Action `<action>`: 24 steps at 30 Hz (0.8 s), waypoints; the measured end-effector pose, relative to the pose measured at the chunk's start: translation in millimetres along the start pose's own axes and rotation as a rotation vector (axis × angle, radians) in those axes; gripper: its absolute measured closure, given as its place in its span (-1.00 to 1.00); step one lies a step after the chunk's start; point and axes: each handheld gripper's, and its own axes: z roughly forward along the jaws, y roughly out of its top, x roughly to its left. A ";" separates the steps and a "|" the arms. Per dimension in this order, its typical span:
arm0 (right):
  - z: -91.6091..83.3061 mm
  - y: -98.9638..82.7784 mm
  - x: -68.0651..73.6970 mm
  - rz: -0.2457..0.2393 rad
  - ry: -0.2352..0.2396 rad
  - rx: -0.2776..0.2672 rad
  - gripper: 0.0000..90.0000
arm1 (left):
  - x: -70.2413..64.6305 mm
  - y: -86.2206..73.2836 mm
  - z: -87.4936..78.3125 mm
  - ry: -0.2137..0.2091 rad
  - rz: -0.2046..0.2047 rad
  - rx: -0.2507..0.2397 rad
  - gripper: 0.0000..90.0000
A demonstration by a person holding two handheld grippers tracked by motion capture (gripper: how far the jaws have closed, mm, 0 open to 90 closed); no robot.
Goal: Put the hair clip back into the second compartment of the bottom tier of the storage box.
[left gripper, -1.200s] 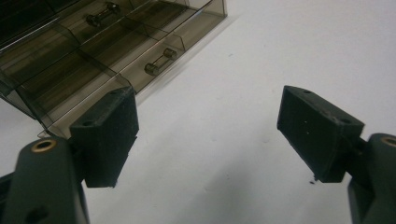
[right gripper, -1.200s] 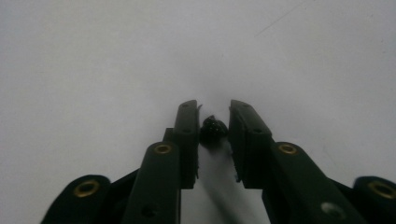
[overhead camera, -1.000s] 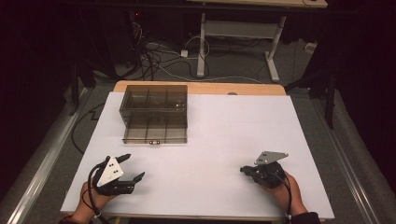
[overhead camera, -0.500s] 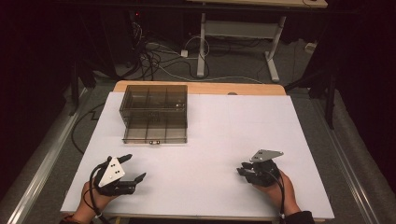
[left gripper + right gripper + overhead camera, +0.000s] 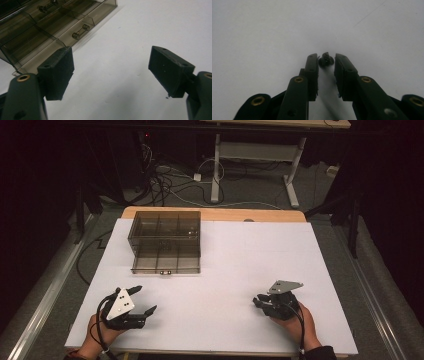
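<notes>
A small black screw [image 5: 326,60] lies on the white table at the very tips of my right gripper [image 5: 326,58]. The jaws stand narrow, with a pad against each side of the screw. From above, the right gripper [image 5: 260,301] sits low near the front right of the table, held by a hand. My left gripper [image 5: 144,301] rests near the front left with its jaws wide open and nothing between them; its pads [image 5: 58,72] frame bare table. A smoky clear compartment box [image 5: 165,240] stands at the back left.
Small metal cylinders [image 5: 81,31] lie in the box's compartments [image 5: 37,32], just ahead and left of the left gripper. The white table surface [image 5: 240,255] spreads between the grippers. Cables and a desk frame [image 5: 220,165] sit on the floor beyond the far edge.
My right gripper has shifted a little to the left along the front of the table. The left gripper has stayed where it was, still open.
</notes>
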 end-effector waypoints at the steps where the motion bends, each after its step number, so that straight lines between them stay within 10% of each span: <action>1: 0.6 0.6 -0.1 0.007 -0.004 -0.004 0.44 | -0.1 0.0 0.2 -0.001 -0.001 0.000 -0.56; 24: 10.8 9.4 7.4 -0.018 -0.022 0.005 0.71 | -1.8 0.7 4.6 -0.014 0.010 0.021 -0.56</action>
